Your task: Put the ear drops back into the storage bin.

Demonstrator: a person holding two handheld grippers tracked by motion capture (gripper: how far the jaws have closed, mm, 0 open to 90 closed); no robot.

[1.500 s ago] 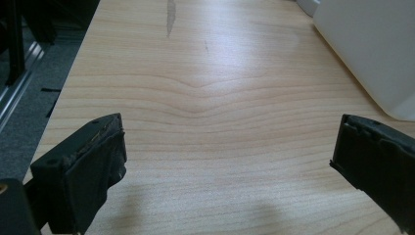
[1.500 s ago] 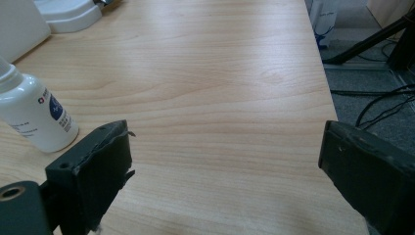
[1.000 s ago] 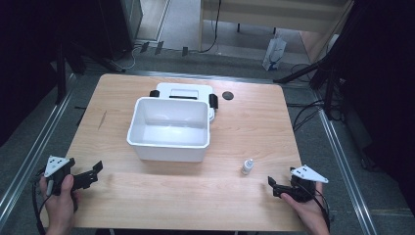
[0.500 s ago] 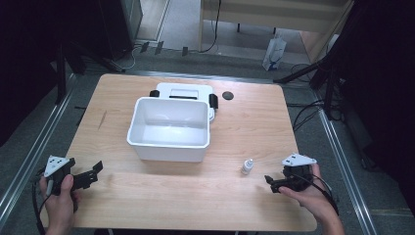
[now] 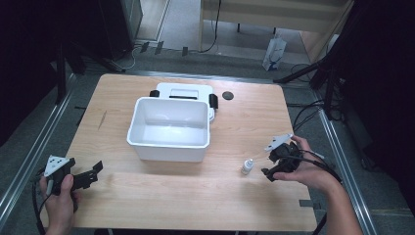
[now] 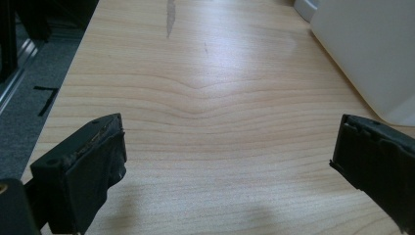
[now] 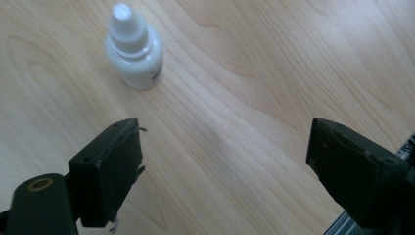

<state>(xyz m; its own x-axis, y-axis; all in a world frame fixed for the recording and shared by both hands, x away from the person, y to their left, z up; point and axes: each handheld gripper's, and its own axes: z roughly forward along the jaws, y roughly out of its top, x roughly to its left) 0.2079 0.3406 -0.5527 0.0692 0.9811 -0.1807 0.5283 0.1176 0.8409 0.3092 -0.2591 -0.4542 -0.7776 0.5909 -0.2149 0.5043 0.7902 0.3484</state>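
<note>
While the right tool (image 5: 270, 165) hangs low over the desk (image 5: 161, 196) near its right edge, its two black jaws stand wide apart with nothing between them, as the right gripper view (image 7: 222, 171) shows. A small white dropper bottle (image 5: 247, 167) stands upright on the wood just beside that tool, toward the desk's middle; in the right gripper view the bottle (image 7: 133, 47) sits beyond the jaws and off toward one of them, apart from both. The right hand (image 5: 306, 169) wraps the tool's body, a grey three-cornered plate (image 5: 278, 142) rides on top, and a cable trails off toward the desk's edge.

At the near left corner the left hand (image 5: 61, 196) holds the left tool (image 5: 93, 171), released as well: the left gripper view (image 6: 227, 161) shows its jaws spread wide over bare wood, gripping nothing.

A white rectangular tub (image 5: 170, 128) sits at the middle of the desk, open at the top; its wall (image 6: 367, 54) edges into the left gripper view. Touching its far side lies a flat white device with black fittings (image 5: 183, 91), and a small dark round disc (image 5: 227, 95) lies near that on the wood
</note>
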